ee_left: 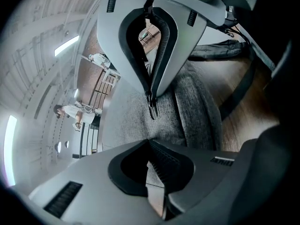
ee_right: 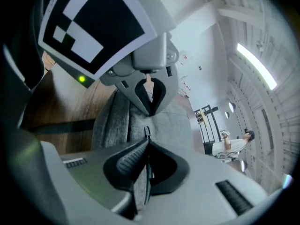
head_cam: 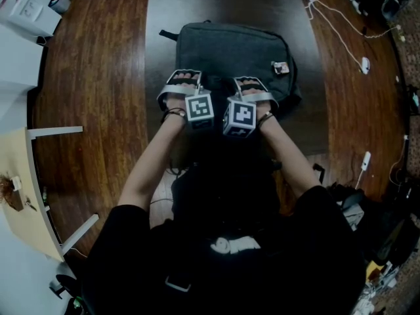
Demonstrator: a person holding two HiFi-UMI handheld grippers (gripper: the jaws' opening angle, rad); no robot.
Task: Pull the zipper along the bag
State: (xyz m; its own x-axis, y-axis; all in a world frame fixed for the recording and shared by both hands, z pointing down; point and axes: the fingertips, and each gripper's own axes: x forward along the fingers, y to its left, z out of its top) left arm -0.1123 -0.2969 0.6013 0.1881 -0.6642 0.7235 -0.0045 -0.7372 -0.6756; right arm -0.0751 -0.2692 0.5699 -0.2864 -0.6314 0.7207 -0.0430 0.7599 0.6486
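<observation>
A grey backpack (head_cam: 230, 51) lies flat on the dark table (head_cam: 164, 5). Both grippers sit side by side at its near edge. My left gripper (head_cam: 186, 79) is shut on a fold of the bag's grey fabric (ee_left: 154, 125), seen between its pads in the left gripper view. Close beside it, my right gripper (head_cam: 249, 83) is shut on the black zipper pull (ee_right: 146, 131). In the left gripper view that pull (ee_left: 151, 108) hangs from the right gripper's closed jaws. The zipper track itself is hidden under the grippers.
A dark bag strap (ee_left: 243, 78) trails over the wood on the right. White cables and small white devices (head_cam: 365, 64) lie at the far right. A white box (head_cam: 29, 8) stands at the top left, a pale table edge (head_cam: 26, 195) at the left. A person (ee_right: 234, 142) stands far off.
</observation>
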